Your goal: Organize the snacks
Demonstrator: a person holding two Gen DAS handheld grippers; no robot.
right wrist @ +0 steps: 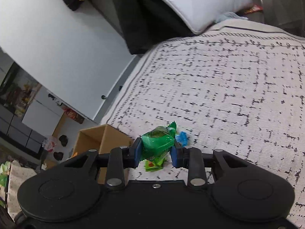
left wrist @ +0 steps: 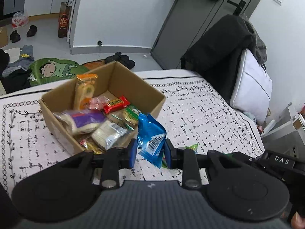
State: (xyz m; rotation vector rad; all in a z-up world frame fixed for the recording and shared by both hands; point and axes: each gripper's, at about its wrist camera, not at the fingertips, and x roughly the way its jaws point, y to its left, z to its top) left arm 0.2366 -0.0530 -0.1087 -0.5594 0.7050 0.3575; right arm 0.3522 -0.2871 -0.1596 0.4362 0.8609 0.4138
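A cardboard box [left wrist: 133,87] of snacks sits on the patterned bed cover [left wrist: 200,114]. Beside it, the left gripper [left wrist: 150,152] has its jaws pinching a blue packet [left wrist: 150,133]; the right gripper [right wrist: 156,152] pinches a green packet [right wrist: 158,139] just above the cover.

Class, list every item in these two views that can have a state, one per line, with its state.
Cardboard box: open on top, partly filled with snacks.
Blue packet: held between the fingers of the left gripper, beside the box.
Green packet: held in the right gripper, above the bed cover.
Small green candy: lying loose on the cover.
Grey door: shut.
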